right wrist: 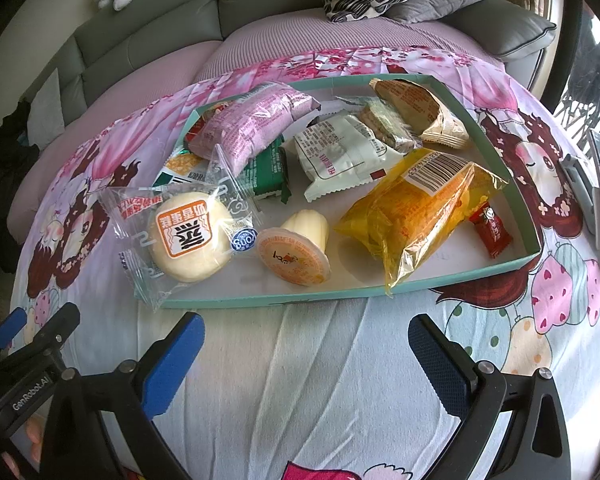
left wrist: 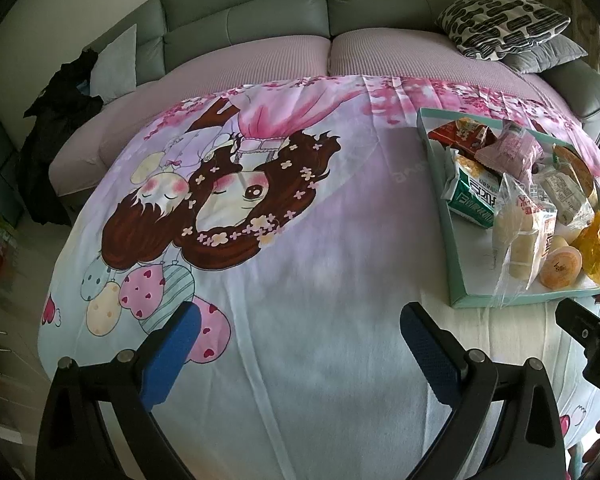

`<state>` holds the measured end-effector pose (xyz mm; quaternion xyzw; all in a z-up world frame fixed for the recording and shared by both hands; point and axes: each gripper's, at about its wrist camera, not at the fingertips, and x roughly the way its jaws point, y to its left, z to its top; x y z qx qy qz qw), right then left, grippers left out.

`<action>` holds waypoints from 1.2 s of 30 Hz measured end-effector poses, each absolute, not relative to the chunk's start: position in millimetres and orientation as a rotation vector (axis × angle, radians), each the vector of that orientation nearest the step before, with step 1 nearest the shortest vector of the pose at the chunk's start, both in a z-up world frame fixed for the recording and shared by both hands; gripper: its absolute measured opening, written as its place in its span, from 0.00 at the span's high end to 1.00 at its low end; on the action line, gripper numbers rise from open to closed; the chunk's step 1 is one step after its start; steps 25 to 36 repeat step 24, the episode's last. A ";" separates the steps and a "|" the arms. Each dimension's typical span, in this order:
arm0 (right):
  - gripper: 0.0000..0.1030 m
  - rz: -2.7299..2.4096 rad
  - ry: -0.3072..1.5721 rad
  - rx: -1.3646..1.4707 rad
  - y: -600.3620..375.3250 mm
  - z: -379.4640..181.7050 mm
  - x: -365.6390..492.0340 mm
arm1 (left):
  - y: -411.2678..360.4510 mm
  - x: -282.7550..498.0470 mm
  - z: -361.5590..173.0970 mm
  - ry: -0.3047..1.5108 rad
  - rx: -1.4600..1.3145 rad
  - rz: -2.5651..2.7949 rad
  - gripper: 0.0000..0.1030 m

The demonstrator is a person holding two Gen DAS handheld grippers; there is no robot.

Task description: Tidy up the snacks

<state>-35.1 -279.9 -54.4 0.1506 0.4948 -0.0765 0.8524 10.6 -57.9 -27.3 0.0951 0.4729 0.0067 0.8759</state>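
Both tools (left wrist: 300, 344) (right wrist: 306, 354) agape, empty, low over cloth (left wrist: 300, 272), nr tray (right wrist: 236, 303).

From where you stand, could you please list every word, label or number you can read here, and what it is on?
"GenRobot.AI": on the black body of the left gripper, seen from the right wrist.
"kong": blue round sticker on the clear wrapper of the round white bun.
Barcode digits on the yellow crinkly snack bag: too blurred.
Other packet print: upside down, unreadable.

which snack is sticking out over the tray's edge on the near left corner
The round pale bun in the clear wrapper with the orange label. Its wrapper overhangs the teal tray at the near left corner; the jelly cup beside it lies wholly inside.
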 end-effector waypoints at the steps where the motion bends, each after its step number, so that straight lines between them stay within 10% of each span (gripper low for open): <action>1: 0.00 -0.161 1.042 0.317 -279.8 -54.3 -35.0 | -57.8 10.6 -27.5 0.988 0.198 0.014 0.03; 36: 0.00 -0.162 1.043 0.317 -280.0 -55.1 -35.6 | -57.5 7.2 -22.5 0.952 0.203 0.023 0.03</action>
